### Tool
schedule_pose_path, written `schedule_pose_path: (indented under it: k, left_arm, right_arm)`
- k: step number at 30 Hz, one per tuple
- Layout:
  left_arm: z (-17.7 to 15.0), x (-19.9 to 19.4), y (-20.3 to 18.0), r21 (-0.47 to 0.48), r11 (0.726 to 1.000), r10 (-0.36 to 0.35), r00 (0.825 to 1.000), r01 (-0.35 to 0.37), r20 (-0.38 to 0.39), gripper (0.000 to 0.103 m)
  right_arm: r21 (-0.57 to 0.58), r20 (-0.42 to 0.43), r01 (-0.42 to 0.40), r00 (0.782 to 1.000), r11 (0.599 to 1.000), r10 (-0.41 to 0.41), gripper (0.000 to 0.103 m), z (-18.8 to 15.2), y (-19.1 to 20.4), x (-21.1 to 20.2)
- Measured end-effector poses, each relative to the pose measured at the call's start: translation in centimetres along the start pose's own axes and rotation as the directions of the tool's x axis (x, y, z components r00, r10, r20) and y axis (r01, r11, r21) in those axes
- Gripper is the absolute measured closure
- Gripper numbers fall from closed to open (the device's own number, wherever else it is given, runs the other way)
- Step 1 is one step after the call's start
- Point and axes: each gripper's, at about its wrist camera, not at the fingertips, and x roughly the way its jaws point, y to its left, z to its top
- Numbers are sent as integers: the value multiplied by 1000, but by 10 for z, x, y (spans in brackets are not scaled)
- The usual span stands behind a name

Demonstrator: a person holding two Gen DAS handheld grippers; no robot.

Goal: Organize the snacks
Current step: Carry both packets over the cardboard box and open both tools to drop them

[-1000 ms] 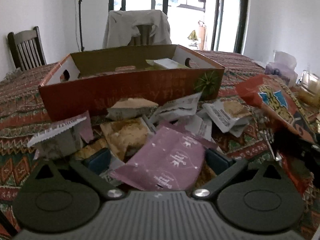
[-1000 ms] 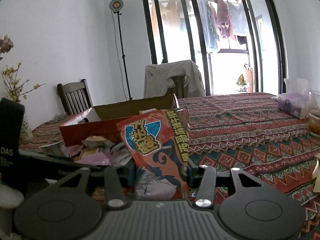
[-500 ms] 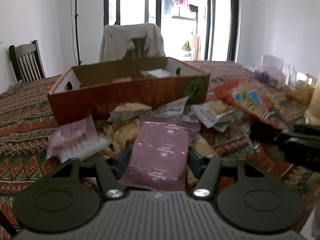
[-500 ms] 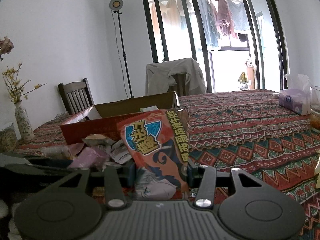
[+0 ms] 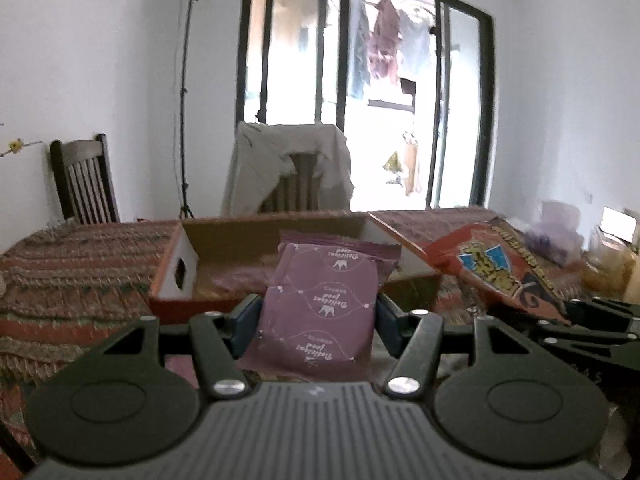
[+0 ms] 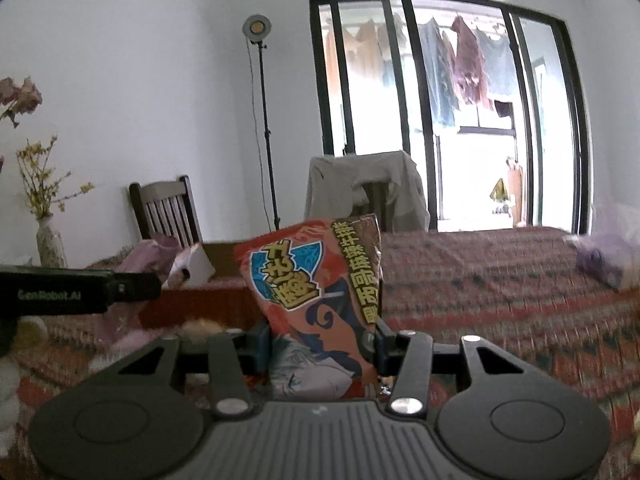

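Note:
My left gripper (image 5: pixel 316 326) is shut on a purple snack packet (image 5: pixel 320 300) and holds it upright in the air, in front of the open cardboard box (image 5: pixel 188 276). My right gripper (image 6: pixel 320 344) is shut on a red-orange snack bag (image 6: pixel 320 292), also lifted; this bag shows at the right of the left wrist view (image 5: pixel 496 268). The left gripper's side (image 6: pixel 76 294) shows at the left of the right wrist view, with the purple packet (image 6: pixel 156 256) beyond it. The pile of loose snacks is mostly hidden below both views.
The table has a patterned cloth (image 6: pixel 500 280). Two chairs (image 5: pixel 84 184) (image 5: pixel 296 176) stand behind it, one draped with cloth. A vase with flowers (image 6: pixel 48 240) is at the far left. A purple tissue pack (image 6: pixel 604 260) lies at the right.
My left gripper closed on the purple packet and lifted it off the pile, up toward the box. My right gripper rose a little with the red-orange bag.

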Motion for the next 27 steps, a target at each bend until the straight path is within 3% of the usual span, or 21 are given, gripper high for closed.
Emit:
schedule_pose_path:
  k: [7,17,23,27]
  left_arm:
    - [31,27,19,-56,997,50,998,-48,27,41]
    - [65,90,56,-166,979,120,993,-114,22,41]
    - [66,120,74,-221,961,174,984,-164,27,41]
    - [54,136,81,-206,959,196,980,-196,-17,41]
  right_arm:
    - [-20,44,-16,999,1000,17,57,40,9,39]
    - [12,44,-39,998,999,39,57,85,21,123]
    - [74,26,-16,1000,997,14,57,83,19,175]
    - [46,0,-17,1000,999,17,57,70,17,187]
